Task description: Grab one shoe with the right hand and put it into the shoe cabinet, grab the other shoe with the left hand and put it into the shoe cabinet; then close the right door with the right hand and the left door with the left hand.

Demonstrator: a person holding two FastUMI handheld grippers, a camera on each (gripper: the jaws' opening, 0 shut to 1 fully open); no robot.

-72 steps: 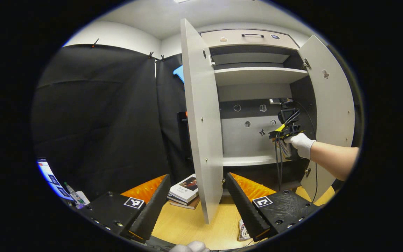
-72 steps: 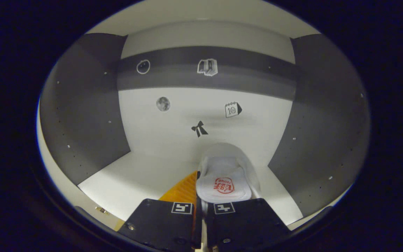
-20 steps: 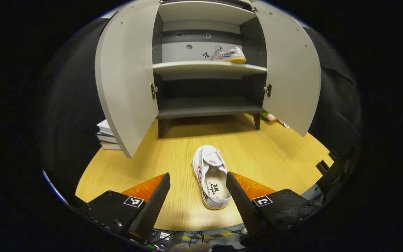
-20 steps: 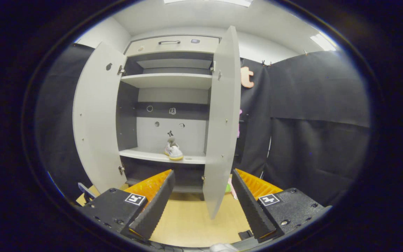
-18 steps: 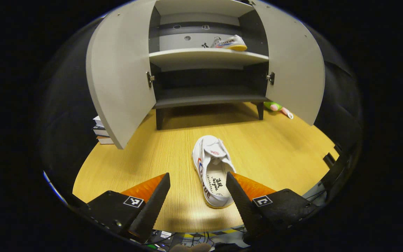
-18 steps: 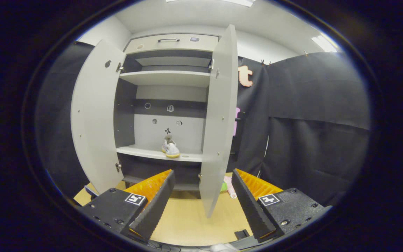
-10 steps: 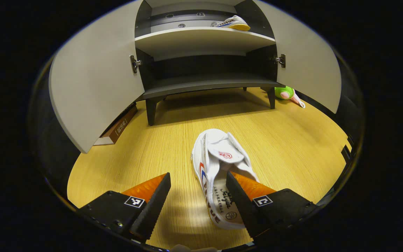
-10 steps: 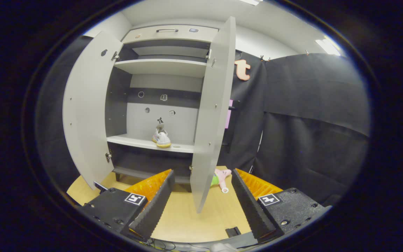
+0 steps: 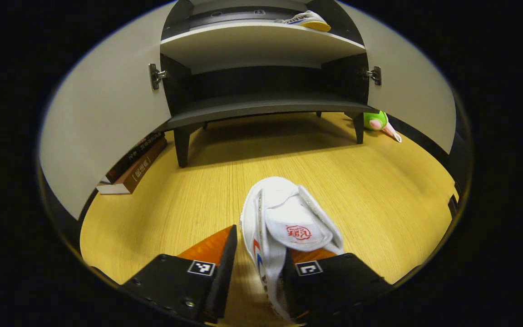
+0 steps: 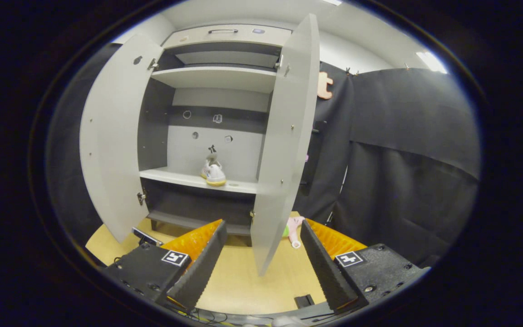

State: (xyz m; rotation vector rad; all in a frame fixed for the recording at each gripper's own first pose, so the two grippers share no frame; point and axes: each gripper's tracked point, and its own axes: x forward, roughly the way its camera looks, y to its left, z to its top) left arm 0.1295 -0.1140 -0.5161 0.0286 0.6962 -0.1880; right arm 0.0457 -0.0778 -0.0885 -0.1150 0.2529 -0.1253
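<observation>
- The left gripper (image 9: 256,272) is pinching the near side wall of the shoe (image 9: 284,227) lying on the floor.
- The right gripper (image 10: 261,259) is hanging spread, empty.
- Next, probably: lifting it to the far shelf (image 10: 184,178) beside the first shoe (image 10: 214,173).

Left gripper (image 9: 254,272) lowered, jaws narrowed around floor shoe (image 9: 284,227)
</observation>
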